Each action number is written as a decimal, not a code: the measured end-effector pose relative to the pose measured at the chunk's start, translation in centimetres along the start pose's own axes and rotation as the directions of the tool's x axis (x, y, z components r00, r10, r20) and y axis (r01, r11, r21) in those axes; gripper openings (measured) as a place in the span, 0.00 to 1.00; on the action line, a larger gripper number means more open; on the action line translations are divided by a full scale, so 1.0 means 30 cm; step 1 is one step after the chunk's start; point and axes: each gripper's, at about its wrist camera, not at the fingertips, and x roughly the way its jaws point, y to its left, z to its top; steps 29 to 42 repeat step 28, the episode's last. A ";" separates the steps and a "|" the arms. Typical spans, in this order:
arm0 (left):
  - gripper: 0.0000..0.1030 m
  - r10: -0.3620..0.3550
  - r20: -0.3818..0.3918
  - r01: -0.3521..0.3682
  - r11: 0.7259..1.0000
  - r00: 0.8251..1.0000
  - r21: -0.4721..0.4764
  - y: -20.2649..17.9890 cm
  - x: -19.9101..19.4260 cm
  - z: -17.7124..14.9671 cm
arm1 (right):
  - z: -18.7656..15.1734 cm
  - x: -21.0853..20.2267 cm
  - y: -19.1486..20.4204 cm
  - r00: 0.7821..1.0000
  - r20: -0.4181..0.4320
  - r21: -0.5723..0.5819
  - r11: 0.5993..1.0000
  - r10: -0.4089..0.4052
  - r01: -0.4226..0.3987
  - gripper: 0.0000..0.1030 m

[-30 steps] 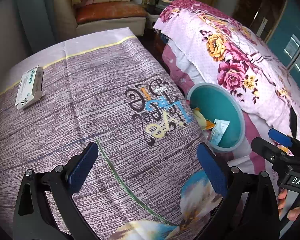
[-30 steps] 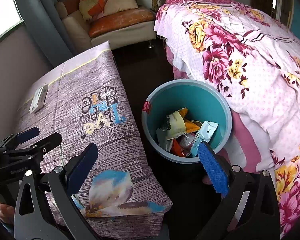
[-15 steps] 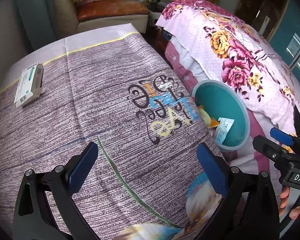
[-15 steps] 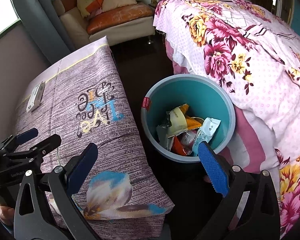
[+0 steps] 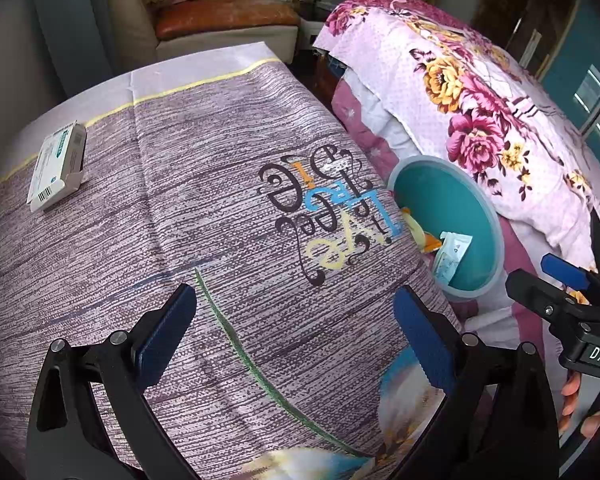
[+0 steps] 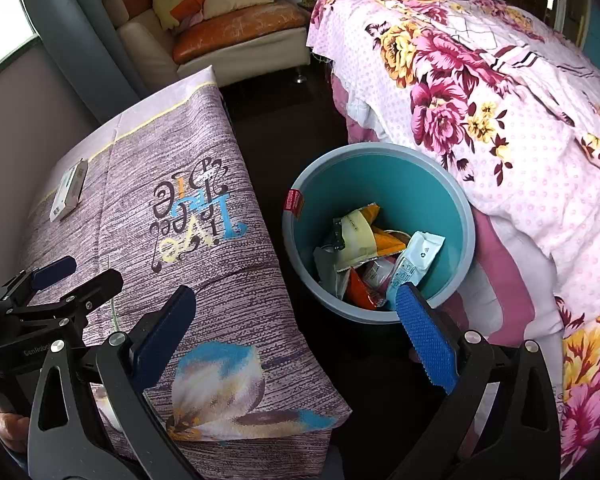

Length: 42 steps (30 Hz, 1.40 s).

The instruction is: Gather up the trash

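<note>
A small white and green carton (image 5: 58, 166) lies at the far left of the cloth-covered table (image 5: 220, 220); it also shows in the right wrist view (image 6: 69, 191). A teal trash bin (image 6: 380, 232) stands on the floor between table and bed, holding several wrappers (image 6: 380, 256); its rim shows in the left wrist view (image 5: 488, 216). My left gripper (image 5: 294, 334) is open and empty above the table's near part. My right gripper (image 6: 296, 334) is open and empty, near the bin's front rim.
A bed with a pink floral cover (image 6: 500, 100) runs along the right. A sofa with cushions (image 6: 228, 24) stands at the back. The tablecloth hangs over the table's right edge (image 6: 284, 320) next to the bin. A dark floor gap (image 6: 284, 112) lies between table and bed.
My left gripper has moved forward and left over the table, so the carton appears closer. My right gripper has drifted slightly; the bin sits a little lower right. Both stay open.
</note>
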 end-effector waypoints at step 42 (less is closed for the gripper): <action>0.96 0.006 -0.002 -0.006 1.000 1.000 -0.007 0.002 -0.016 -0.006 | 0.008 -0.024 -0.010 1.000 0.014 0.006 1.000 -0.012 0.012 0.93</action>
